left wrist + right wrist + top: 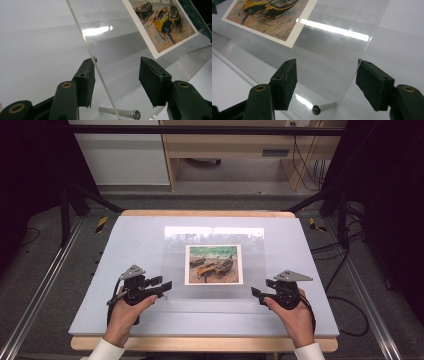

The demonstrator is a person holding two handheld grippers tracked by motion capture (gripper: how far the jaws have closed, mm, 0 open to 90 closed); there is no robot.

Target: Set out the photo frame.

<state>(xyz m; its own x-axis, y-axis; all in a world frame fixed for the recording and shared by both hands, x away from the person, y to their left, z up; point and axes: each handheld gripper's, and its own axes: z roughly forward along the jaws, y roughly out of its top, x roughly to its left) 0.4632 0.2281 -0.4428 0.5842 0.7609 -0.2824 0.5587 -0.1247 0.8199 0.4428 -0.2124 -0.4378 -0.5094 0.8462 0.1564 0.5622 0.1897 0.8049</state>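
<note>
Straddling the side edges of the clear acrylic frame [215,265], which is stood tilted mid-bench with the boat print [214,264] inside, the left tool [161,287] and right tool [259,295] are held wide open, nothing yet gripped.
</note>
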